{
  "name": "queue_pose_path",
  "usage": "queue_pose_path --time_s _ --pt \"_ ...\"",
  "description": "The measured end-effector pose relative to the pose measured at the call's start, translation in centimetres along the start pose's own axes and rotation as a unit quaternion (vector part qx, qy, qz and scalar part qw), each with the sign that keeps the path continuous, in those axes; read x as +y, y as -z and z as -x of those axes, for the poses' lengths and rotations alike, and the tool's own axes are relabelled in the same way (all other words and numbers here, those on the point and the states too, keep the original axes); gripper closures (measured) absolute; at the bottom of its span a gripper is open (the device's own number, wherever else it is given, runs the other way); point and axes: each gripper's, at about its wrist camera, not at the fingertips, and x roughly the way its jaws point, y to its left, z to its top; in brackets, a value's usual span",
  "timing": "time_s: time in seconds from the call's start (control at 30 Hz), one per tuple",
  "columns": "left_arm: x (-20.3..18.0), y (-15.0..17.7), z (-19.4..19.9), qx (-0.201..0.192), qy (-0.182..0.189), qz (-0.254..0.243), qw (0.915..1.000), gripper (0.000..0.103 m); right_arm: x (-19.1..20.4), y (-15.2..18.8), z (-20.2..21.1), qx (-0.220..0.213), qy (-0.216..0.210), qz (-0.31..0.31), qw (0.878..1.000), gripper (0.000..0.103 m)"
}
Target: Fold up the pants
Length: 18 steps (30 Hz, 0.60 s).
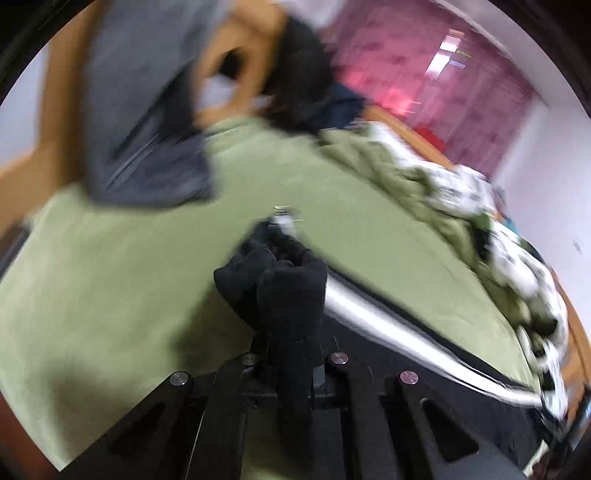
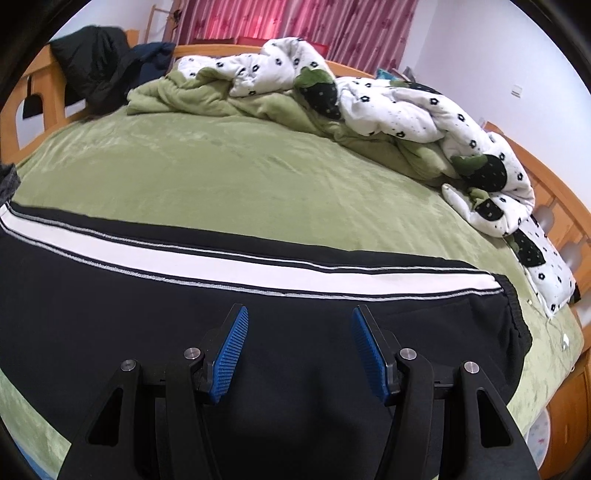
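- The black pants (image 2: pixel 258 332) with a white side stripe (image 2: pixel 229 262) lie flat on the green bed sheet (image 2: pixel 240 177), across the lower half of the right wrist view.
- The right tongs (image 2: pixel 300 350) hang just above the black cloth, near the lower centre of the frame. Their two blue ribbed pads (image 2: pixel 231 354) stand wide apart and nothing is between them.
- The elastic end of the pants (image 2: pixel 515 314) is at the right side of that view, near the edge of the bed.
- In the left wrist view the picture is blurred. The left tongs (image 1: pixel 286 295) are closed together on a bunch of black cloth of the pants, at the centre of the frame.
- From this bunch the stripe runs toward the lower right of the left wrist view.
- A grey piece of clothing (image 1: pixel 147 122) is in the upper left of the left wrist view, over the sheet; I cannot tell if it touches the sheet.
- A crumpled quilt (image 2: pixel 388 96), white with small dark flowers and green inside, lies at the upper right of the bed.
- Dark clothes (image 2: pixel 99 66) hang over the wooden bed frame (image 2: pixel 40 85) in the upper left of the right wrist view.
- Pink curtains (image 2: pixel 277 22) are at the top of the frame.
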Motion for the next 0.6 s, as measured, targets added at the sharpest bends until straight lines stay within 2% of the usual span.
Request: queue_pose_path --time_s 0.17,0.27,0.37,0.5,0.6 --pt "-10.0 0.7 1.9 -0.031 0.023 -0.089 0.9953 0.095 -2.9 0.7 1.2 -0.013 -0.012 -0.034 0.999 0.045" --pt "-16.0 3.2 1.2 0.007 0.079 -0.123 0.9892 0.095 -4.7 1.4 2.3 -0.024 -0.02 -0.053 0.998 0.045" --pt "-20.9 7.2 0.0 0.047 0.116 -0.154 0.9801 0.095 -6.7 2.1 3.6 -0.043 -0.025 -0.076 0.996 0.045" --pt "-25.6 13.6 -2.0 0.114 0.175 -0.181 0.961 0.095 -9.4 3.1 4.0 -0.046 -0.033 -0.11 0.992 0.045" --pt "-28.2 18.2 -3.2 0.163 0.2 -0.207 0.9437 0.095 -11.0 3.9 3.5 -0.035 -0.032 -0.13 0.99 0.045"
